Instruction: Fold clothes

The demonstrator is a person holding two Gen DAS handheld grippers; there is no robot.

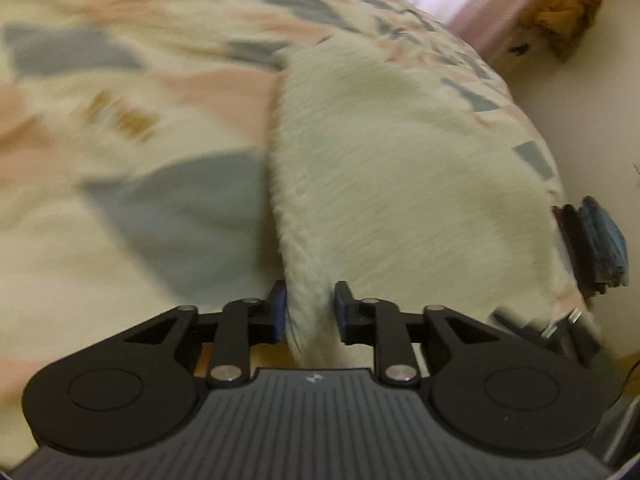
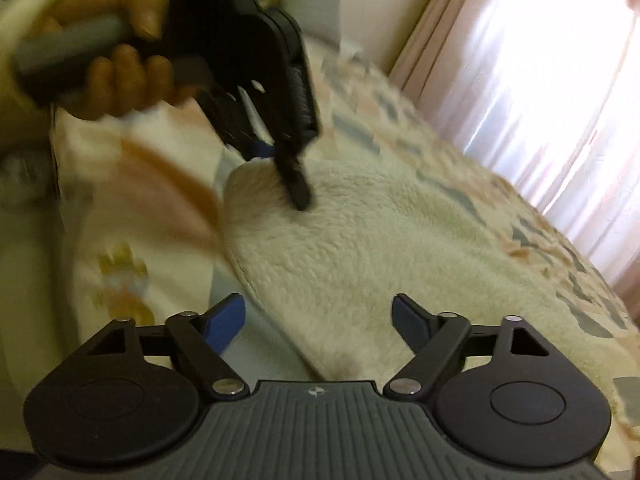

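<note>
The cream fleece garment (image 2: 360,248) lies spread on the patterned bedspread (image 1: 120,128). The left claw (image 1: 310,308) pinches its edge at 6 o'clock; the right claw (image 2: 318,320) gapes empty above it. One-sided pulling could drag the fleece crooked or slip the pinch.

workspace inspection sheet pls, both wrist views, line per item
surface: bed with a patterned bedspread in cream, pink and grey patches
job's things: cream fleecy garment lying on the bedspread, one edge raised between the left tongs
clutter: folded dark blue cloth at the bed's edge; brownish bundle by the curtain
grippers: left tongs shut on the garment's edge, a hand gripping their handle; right tongs open, over the garment's near edge
cables: nothing seen
surroundings: pink curtain with bright daylight behind, pale wall; both views motion-blurred
</note>
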